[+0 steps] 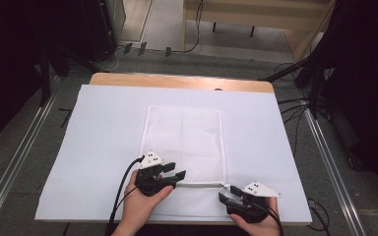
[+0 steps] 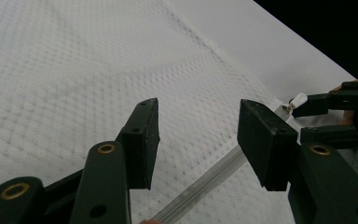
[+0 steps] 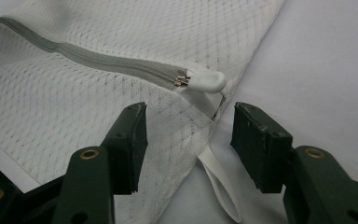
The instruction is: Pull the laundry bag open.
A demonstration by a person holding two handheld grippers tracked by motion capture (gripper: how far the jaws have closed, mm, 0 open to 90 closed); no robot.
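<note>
A white mesh laundry bag (image 1: 184,140) lies flat on the table, with its grey zipper (image 1: 202,185) running across the near end. The zipper pull (image 3: 209,80) sits at the bag's right corner, and the zipper looks closed. My left gripper (image 1: 175,170) hovers open over the bag just beyond the zipper (image 2: 205,179), holding nothing. My right gripper (image 1: 228,194) stands open at the right corner, its jaws either side of the bag's edge just short of the zipper pull (image 1: 226,186). A white fabric loop (image 3: 219,182) hangs from that corner between the jaws. In the left gripper view the right gripper (image 2: 303,116) sits beside the zipper pull (image 2: 298,99).
A white sheet (image 1: 103,147) covers the wooden table (image 1: 177,80), whose far edge shows bare. Cables and stands line the floor (image 1: 295,108) around it. The front table edge lies just behind both hands.
</note>
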